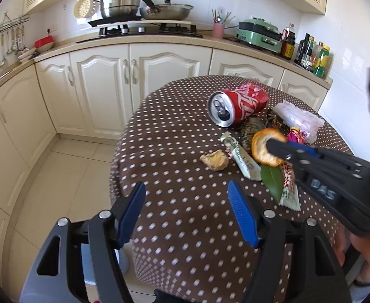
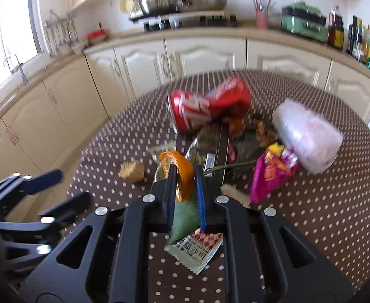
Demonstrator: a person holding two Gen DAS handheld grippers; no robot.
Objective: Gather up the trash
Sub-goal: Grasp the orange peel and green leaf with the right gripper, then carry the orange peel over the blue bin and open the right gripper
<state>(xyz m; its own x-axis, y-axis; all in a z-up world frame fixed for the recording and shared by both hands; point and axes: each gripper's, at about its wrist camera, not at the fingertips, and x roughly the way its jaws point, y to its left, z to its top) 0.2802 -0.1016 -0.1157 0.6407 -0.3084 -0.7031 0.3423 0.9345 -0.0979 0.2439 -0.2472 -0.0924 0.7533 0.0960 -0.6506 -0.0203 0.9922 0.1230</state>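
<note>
The right claw (image 2: 185, 174) is pinched on a curl of orange peel (image 2: 178, 169), its blue ribbed pads nearly together with the peel's rind between them; from the left wrist view the same peel (image 1: 263, 149) shows as a rough ring, orange outside and pale inside, raised above the litter. The left claw (image 1: 187, 189) stands spread with nothing between its pads, over bare cloth at the near side of the bench (image 1: 185, 227).

Just under the right claw lie a green leaf (image 1: 273, 179) and a white and red checked wrapper (image 2: 197, 250) with serrated ends. Beside them lies a long green and white snack wrapper (image 1: 240, 156), and left of it a tan, crumpled lump (image 1: 215, 160). Farther back lies a dented red drink can (image 1: 238, 103) on its side, its silver top facing the left camera. To the right are a shiny magenta packet (image 2: 273, 174) and a bundle of clear crinkled plastic (image 2: 308, 133). The cloth is brown with white dots.
</note>
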